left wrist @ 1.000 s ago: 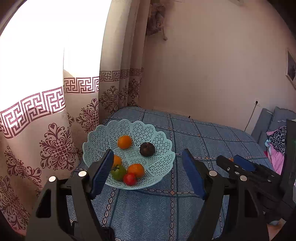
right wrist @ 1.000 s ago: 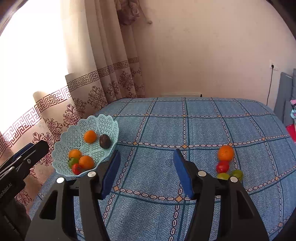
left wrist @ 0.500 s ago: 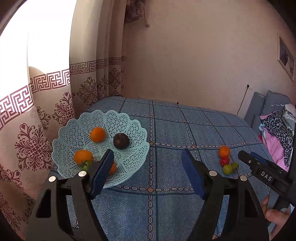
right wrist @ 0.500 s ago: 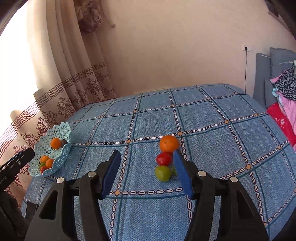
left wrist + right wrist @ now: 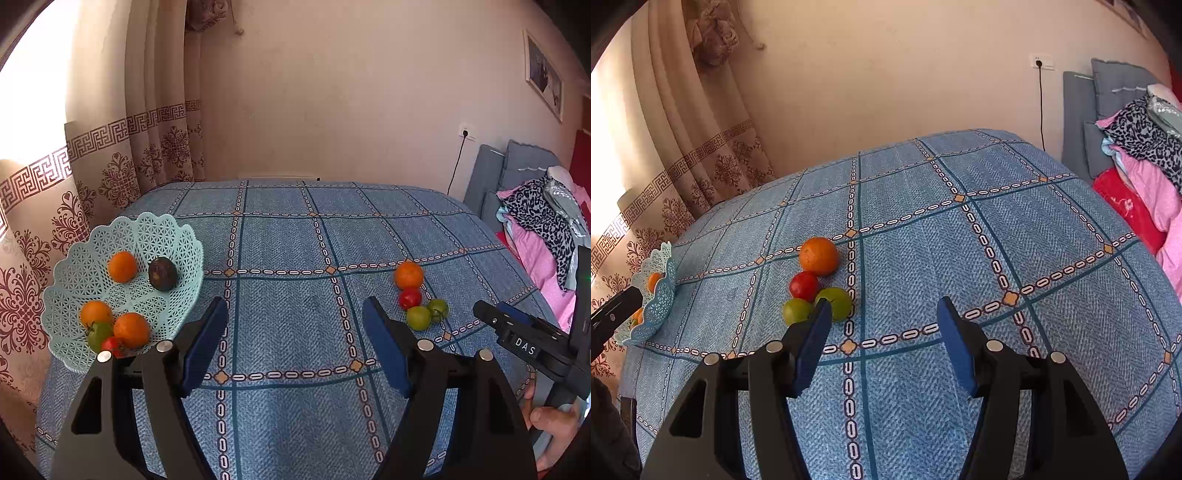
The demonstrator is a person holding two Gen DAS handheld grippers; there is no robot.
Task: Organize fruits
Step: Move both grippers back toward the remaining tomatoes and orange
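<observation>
Loose fruit beside both spread grippers

Left wrist view: left gripper (image 5: 295, 325) spread and empty, mint lattice basket (image 5: 168, 236) left, orange (image 5: 408, 275) right. Right wrist view: right gripper (image 5: 882, 325) spread and empty, green tomato (image 5: 836, 301) touching its left finger (image 5: 812, 339).

You have a bed (image 5: 295, 258) under a blue checked cover. On its left edge sits a pale green lattice basket (image 5: 166, 236). Well apart, to the right, an orange (image 5: 408, 275), a red tomato (image 5: 410, 297) and two green tomatoes (image 5: 418, 317) lie clustered, touching.
</observation>
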